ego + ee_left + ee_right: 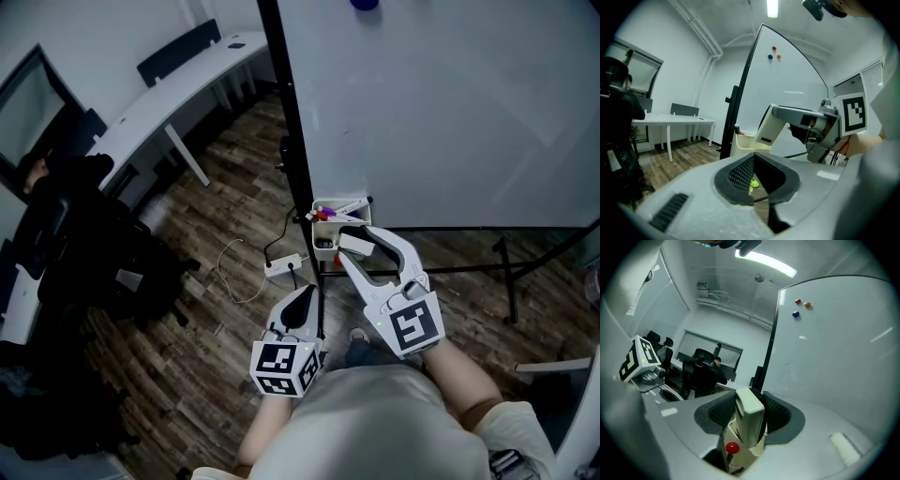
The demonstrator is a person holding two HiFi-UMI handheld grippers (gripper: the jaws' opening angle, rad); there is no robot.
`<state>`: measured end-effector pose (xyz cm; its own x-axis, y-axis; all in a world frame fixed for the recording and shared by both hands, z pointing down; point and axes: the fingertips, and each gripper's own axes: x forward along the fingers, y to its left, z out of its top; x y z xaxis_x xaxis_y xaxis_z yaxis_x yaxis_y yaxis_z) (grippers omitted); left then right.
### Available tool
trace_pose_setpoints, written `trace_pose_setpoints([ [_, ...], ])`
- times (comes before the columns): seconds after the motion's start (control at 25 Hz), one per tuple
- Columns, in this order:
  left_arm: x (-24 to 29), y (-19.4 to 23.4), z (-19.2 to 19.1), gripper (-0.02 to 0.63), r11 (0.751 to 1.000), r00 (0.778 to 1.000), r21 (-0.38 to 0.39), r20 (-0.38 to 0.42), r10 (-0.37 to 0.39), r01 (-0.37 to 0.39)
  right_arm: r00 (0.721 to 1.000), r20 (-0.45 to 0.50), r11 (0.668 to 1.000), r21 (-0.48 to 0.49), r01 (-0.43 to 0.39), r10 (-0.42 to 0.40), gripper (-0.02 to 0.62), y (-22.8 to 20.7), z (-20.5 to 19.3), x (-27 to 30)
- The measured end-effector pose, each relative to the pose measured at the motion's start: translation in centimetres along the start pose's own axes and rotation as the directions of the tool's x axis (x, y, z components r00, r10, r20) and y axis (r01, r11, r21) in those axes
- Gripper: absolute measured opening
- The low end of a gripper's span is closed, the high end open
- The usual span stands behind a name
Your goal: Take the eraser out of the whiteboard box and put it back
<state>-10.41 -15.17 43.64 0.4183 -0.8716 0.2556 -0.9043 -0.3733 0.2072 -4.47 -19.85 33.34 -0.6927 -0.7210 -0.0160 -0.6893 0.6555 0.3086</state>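
Observation:
The cream whiteboard box (325, 246) hangs at the lower left corner of the whiteboard (450, 103), with markers inside. My right gripper (361, 246) is shut on the pale eraser (354, 245) and holds it just above the box. In the right gripper view the eraser (750, 420) stands upright between the pads, over the box (740, 456) and a red cap (732, 446). My left gripper (302, 298) hangs lower, in front of the board's stand, shut with nothing in it. The left gripper view shows the eraser (766, 127) beside the box (742, 143).
The black stand post (291, 112) and floor bars (487, 267) carry the whiteboard. A power strip (281, 265) and cable (234, 272) lie on the wooden floor. A white desk (159, 103) and black chairs (84, 244) fill the left. Three magnets (801, 305) stick to the board.

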Motion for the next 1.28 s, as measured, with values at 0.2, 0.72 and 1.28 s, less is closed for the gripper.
trace_pose_setpoints([
  [0.2, -1.3, -0.6, -0.3, 0.005, 1.000, 1.000, 0.007, 0.006, -0.006, 0.006, 1.000, 0.015, 1.000, -0.022, 0.011, -0.010, 0.191, 1.0, 1.0, -1.2],
  [0.72, -3.9, -2.3, -1.5, 0.005, 1.000, 1.000, 0.007, 0.007, -0.011, 0.011, 0.998, 0.038, 0.999, -0.017, 0.043, -0.043, 0.190, 2.8, 2.3, -4.6],
  [1.28, -6.5, -3.9, -2.4, 0.005, 1.000, 1.000, 0.001, 0.013, -0.014, 0.013, 0.997, 0.054, 0.998, -0.014, 0.057, -0.056, 0.191, 4.6, 3.7, -7.8],
])
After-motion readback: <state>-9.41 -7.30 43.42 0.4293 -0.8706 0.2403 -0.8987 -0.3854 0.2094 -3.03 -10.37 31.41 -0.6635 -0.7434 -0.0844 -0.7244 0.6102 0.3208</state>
